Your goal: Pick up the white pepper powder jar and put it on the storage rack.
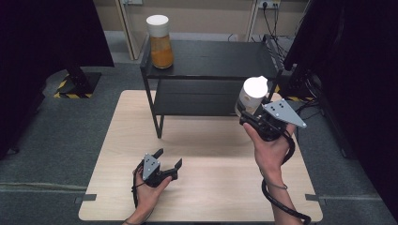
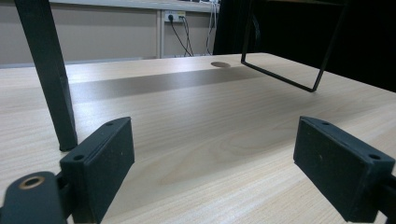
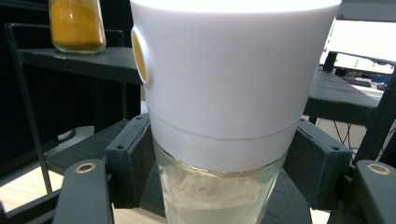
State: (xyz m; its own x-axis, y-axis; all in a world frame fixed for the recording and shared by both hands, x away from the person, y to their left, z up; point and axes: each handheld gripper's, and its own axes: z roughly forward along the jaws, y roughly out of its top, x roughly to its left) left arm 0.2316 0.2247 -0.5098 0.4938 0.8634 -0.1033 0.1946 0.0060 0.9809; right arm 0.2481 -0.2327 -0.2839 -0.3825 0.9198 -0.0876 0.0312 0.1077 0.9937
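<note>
Right of centre in the high view, the white-lidded jar [image 1: 253, 95] sits pinched in the right tool [image 1: 251, 117], held off the table [image 1: 211, 154] at the level of the shelf rack's lower tier, just beside the rack's right end. From above, only the jar's lid and a strip of glass show; the rest is hidden behind the tool and the hand [image 1: 270, 150] that carries it. The right gripper view shows the jar [image 3: 224, 93] close up: a tall white lid with a round yellowish spot on its left side, and below it clear glass holding a pale powder. The jar's bottom is cut off at the lower edge of the frame. Both black pads [image 3: 133, 158] press against the glass just under the lid, one on each side.

At the upper left of the high view, a second jar [image 1: 161, 42] with orange powder stands on the top tier of the black shelf rack [image 1: 211, 61]. In the right gripper view this orange jar [image 3: 77, 25] is cut off at the top edge, so its lid is out of frame.

At the lower left of the high view, the left tool [image 1: 166, 157] lies low over the table with its jaws spread and nothing between them. The left gripper view shows the pads [image 2: 100, 168] wide apart over bare wood, a rack leg [image 2: 49, 74] at the left and a thin wire frame [image 2: 289, 70] farther back; its upper part runs out of frame.
</note>
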